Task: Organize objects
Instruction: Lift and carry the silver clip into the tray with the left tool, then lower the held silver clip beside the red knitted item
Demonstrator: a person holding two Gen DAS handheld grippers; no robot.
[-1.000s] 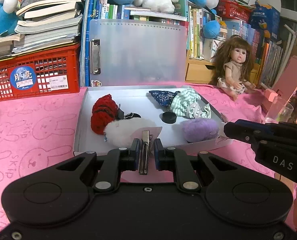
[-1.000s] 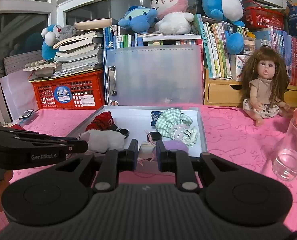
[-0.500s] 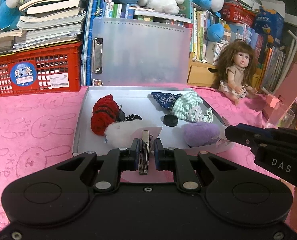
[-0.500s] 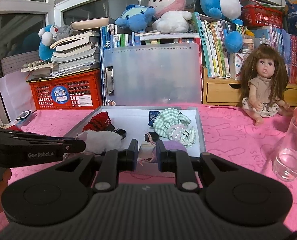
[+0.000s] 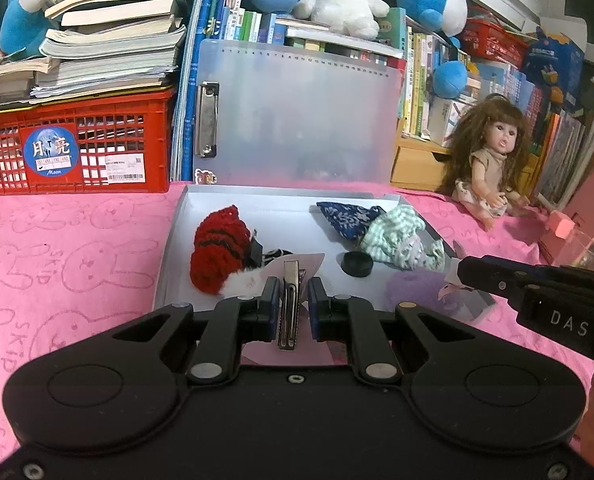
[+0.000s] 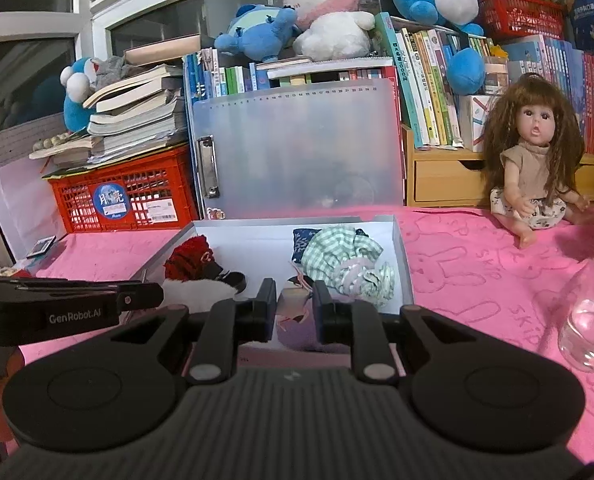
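Left gripper (image 5: 291, 305) fingers clamp a metal hair clip (image 5: 289, 312); right gripper (image 6: 294, 311), marked "DAS", pinches a small pink accessory (image 6: 293, 307). Beyond, the white tray (image 5: 169, 256) holds a red scrunchie (image 5: 217, 254) and green checked scrunchie (image 5: 397, 236). Farthest, a red crate (image 5: 73, 152) labelled "Moon".

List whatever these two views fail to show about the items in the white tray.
- Fluffy white pompom: left wrist view, mostly behind the left hand-held gripper and its metal hair clip.
- Lilac fluffy ball: right wrist view, mostly hidden behind the right hand-held gripper.
- Pink-and-white piece between that gripper's fingers: too small to identify; contact unclear.
- White tray near edge: covered by both grippers.
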